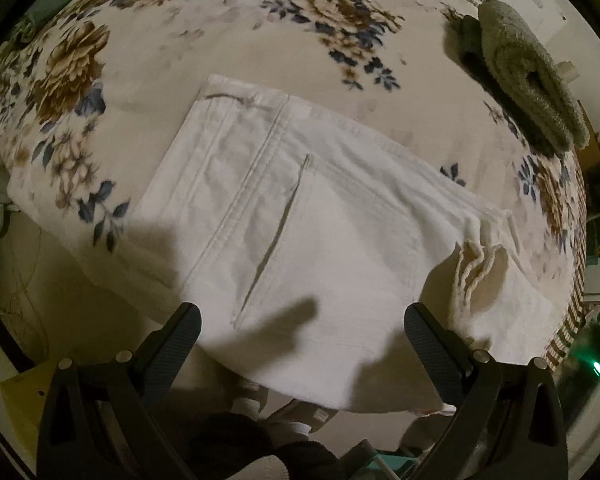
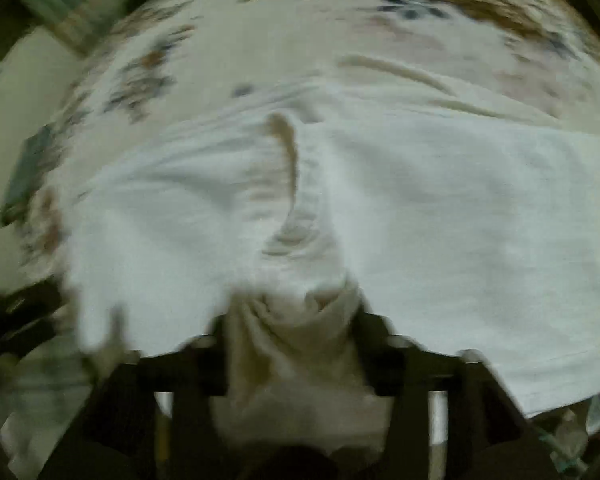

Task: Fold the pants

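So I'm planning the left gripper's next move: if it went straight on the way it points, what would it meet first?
Most likely the white pants, lying flat on the floral blanket. The left gripper is open above their near edge, with nothing between. Depth is unclear in this fisheye view.

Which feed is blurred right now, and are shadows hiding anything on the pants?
Right wrist view: heavily motion-blurred, white pants bunched between the right gripper fingers. Left wrist view: sharp, dim warm light, open left gripper casting dark shadows on the pants' near edge; fisheye bends the floral blanket.
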`<move>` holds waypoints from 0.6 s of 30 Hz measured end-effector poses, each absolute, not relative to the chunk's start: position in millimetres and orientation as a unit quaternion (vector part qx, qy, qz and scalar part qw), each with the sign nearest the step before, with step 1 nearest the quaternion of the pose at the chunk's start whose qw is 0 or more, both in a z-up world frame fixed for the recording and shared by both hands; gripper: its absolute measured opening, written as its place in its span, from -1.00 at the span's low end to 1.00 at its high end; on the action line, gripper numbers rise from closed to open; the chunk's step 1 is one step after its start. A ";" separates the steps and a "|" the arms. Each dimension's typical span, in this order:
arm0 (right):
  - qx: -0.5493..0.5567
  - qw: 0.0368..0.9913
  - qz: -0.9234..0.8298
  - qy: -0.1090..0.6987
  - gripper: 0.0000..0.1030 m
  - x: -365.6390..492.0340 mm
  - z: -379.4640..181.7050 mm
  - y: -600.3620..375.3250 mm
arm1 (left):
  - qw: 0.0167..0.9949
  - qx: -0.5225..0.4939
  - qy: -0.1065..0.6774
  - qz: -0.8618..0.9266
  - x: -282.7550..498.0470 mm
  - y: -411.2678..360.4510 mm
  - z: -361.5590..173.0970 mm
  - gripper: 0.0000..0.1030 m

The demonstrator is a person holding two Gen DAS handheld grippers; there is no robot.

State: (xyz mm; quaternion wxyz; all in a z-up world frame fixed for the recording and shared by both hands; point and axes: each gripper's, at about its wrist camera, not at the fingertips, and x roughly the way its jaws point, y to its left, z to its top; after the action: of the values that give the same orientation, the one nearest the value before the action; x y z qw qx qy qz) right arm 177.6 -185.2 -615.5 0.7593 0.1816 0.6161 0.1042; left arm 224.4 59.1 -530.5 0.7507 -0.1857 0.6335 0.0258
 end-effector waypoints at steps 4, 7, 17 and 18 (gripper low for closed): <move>0.272 0.739 0.087 0.610 0.14 159.5 -600.9 -242.3 | 0.753 -0.191 0.630 0.006 237.6 44.6 -526.7 1.00; 0.271 0.744 -0.003 0.610 0.14 143.4 -595.0 -299.7 | 0.749 -0.184 0.637 -0.023 251.7 13.1 -530.3 1.00; 0.259 0.713 -0.149 0.634 0.14 138.1 -628.0 -404.0 | 0.747 -0.082 0.657 -0.060 290.8 -92.7 -585.6 0.67; 0.257 0.711 -0.154 0.636 0.14 137.5 -629.9 -407.6 | 0.747 -0.076 0.657 -0.064 290.3 -95.9 -588.4 0.48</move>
State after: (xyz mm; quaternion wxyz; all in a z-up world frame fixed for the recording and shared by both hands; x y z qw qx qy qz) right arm 137.5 -407.6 -629.9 0.7112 0.2574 0.6358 -0.1541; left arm 290.3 -95.9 -588.4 0.7475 -0.0762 0.6568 -0.0641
